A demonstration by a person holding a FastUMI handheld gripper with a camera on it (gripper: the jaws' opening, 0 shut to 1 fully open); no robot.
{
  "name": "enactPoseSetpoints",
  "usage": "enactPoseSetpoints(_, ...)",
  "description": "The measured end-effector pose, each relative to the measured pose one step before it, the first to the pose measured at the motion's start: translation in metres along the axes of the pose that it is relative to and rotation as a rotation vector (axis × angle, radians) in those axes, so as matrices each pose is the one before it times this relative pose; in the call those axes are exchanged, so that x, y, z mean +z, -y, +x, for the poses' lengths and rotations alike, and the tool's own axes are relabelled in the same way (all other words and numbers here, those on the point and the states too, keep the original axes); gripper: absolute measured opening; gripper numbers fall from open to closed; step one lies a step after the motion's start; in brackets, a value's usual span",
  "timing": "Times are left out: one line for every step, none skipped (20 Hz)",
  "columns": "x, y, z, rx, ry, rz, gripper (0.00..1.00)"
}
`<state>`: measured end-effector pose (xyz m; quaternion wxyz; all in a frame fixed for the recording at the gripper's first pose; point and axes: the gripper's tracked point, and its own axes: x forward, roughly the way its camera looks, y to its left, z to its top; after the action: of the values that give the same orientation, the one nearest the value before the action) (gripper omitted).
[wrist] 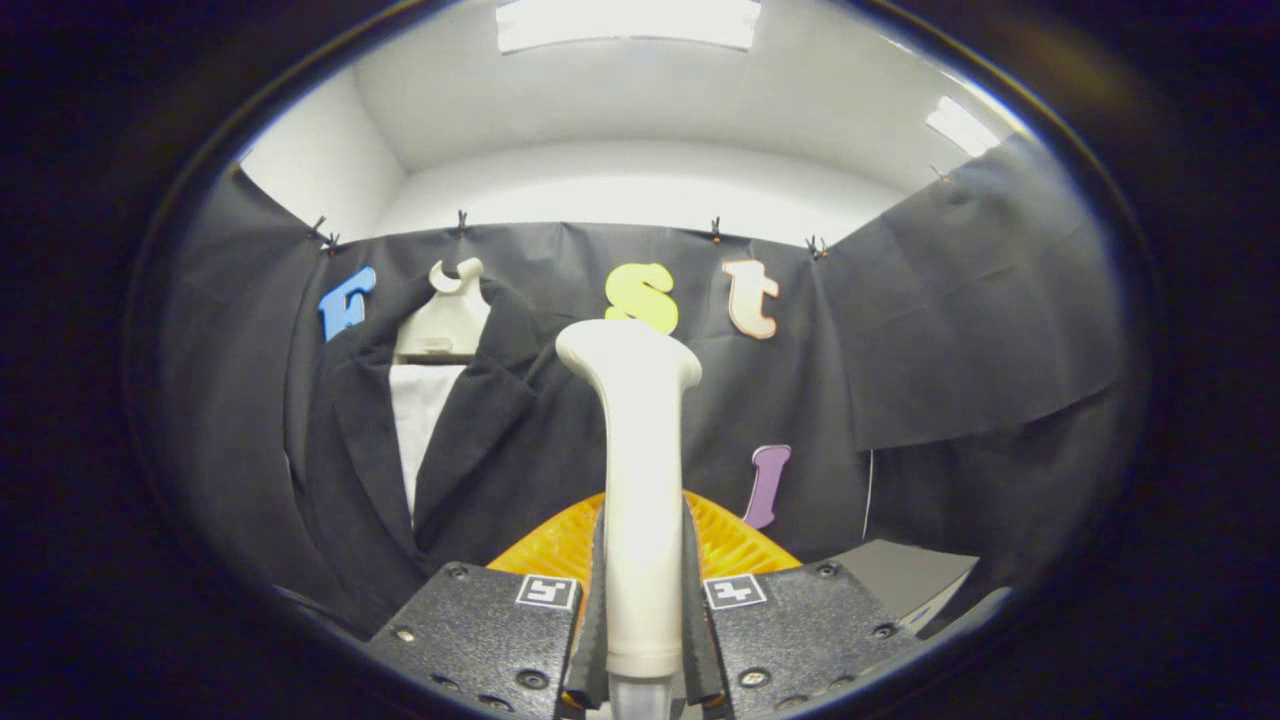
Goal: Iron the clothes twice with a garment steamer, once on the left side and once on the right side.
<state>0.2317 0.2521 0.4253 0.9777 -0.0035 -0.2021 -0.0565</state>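
A cream garment steamer (pixel 640 470) stands upright between my fingers, its flared head level with the jacket's collar. My gripper (pixel 642 600) is shut on the steamer's handle, both fingers pressing its sides. A dark suit jacket (pixel 470 450) over a white shirt (pixel 420 410) hangs on a cream hanger (pixel 447 315) against the booth's wall, ahead and to the left of the steamer head. The head sits just off the jacket's right lapel; whether it touches the cloth I cannot tell.
An orange ribbed piece (pixel 730 545) lies low just behind the steamer handle. A grey flat surface (pixel 905 580) sits to the right beyond my right finger. Black cloth walls surround the booth, with ceiling lights (pixel 625 22) above.
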Motion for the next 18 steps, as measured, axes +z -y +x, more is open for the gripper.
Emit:
enactPoseSetpoints(0.00675, -0.00823, 0.00718, -0.00345, 0.02902, -0.00542, 0.33)
enactPoseSetpoints(0.00346, -0.00669, 0.00665, 0.00574, 0.01248, -0.00826, 0.33)
enactPoseSetpoints(0.00124, -0.00788, 0.00648, 0.00937, 0.01022, -0.00327, 0.33)
enactPoseSetpoints(-0.00021, -0.00608, 0.00386, 0.01414, -0.00107, -0.00289, 0.33)
enactPoseSetpoints(0.00110, -0.00778, 0.00615, 0.01052, 0.00266, 0.00087, 0.33)
enactPoseSetpoints(0.00112, -0.00507, 0.00456, 0.00384, 0.00471, -0.00517, 0.33)
enactPoseSetpoints(0.00128, -0.00437, 0.00450, -0.00031, 0.00580, -0.00603, 0.33)
enactPoseSetpoints(-0.00148, -0.00346, 0.00286, 0.00009, 0.00341, -0.00588, 0.33)
enactPoseSetpoints(-0.00277, -0.00430, 0.00154, 0.00167, 0.00027, -0.00861, 0.33)
enactPoseSetpoints(-0.00348, -0.00298, 0.00071, 0.00038, -0.00024, -0.01327, 0.33)
enactPoseSetpoints(-0.00392, -0.00232, -0.00077, -0.00147, -0.00178, -0.01087, 0.33)
enactPoseSetpoints(-0.00595, -0.00322, -0.00165, 0.00013, -0.00532, -0.00492, 0.33)
enactPoseSetpoints(-0.00661, -0.00389, -0.00147, 0.00523, -0.00923, -0.00327, 0.33)
enactPoseSetpoints(-0.00704, -0.00401, -0.00072, 0.00704, -0.01201, -0.00323, 0.33)
enactPoseSetpoints(-0.00655, -0.00203, -0.00125, 0.00413, -0.01549, -0.00491, 0.33)
enactPoseSetpoints(-0.00610, -0.00125, -0.00137, 0.00372, -0.01295, 0.00032, 0.33)
enactPoseSetpoints(-0.00582, -0.00125, -0.00127, 0.00229, -0.01046, 0.00260, 0.33)
enactPoseSetpoints(-0.00457, 0.00033, -0.00279, -0.00076, -0.00849, 0.00087, 0.33)
